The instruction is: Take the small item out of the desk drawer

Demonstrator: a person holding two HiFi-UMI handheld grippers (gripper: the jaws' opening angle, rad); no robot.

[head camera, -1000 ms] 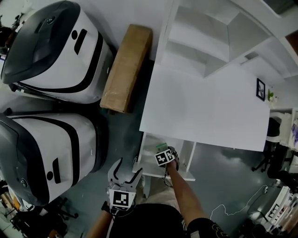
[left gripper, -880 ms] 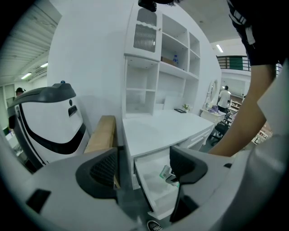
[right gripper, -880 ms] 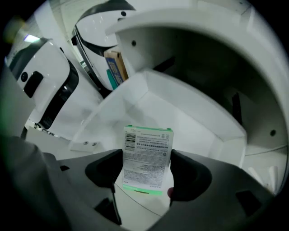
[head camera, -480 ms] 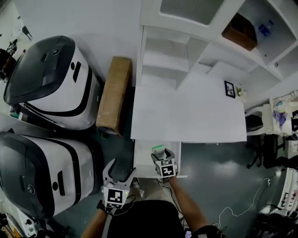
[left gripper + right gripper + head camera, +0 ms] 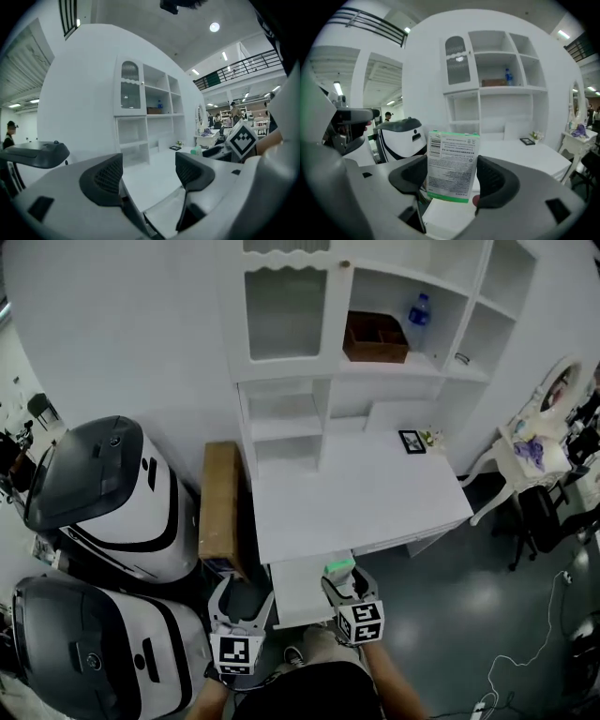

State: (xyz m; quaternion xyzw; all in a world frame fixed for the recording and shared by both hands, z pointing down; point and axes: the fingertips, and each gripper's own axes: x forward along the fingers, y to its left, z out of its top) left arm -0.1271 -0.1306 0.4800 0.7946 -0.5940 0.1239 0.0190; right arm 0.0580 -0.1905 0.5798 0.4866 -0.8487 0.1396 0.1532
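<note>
The small box (image 5: 453, 165) stands upright between the jaws of the right hand-held gripper (image 5: 453, 182), printed face and barcode toward the camera, green edges at top and bottom. In the head view the small box (image 5: 339, 568) shows at the right edge of the open drawer (image 5: 298, 585), close to the front edge of the table (image 5: 356, 498), and to the right of the left hand-held gripper (image 5: 242, 592).

Count, left to right:
- Two large white-and-dark machines (image 5: 103, 488) (image 5: 89, 652) on the floor.
- One brown flat carton (image 5: 220, 512) beside the table.
- Two hand-held grippers.
- One open drawer.
- One small box.
- One picture frame (image 5: 411, 441) on the table.

Left hand-held gripper (image 5: 147, 172): jaws well apart, nothing between the pads; only the table and the drawer are seen beyond them.

Right hand-held gripper (image 5: 345, 583): jaws partly closed, the gap set by the width of the small box. Both pads press on its side edges. The small box is clear of the drawer.
</note>
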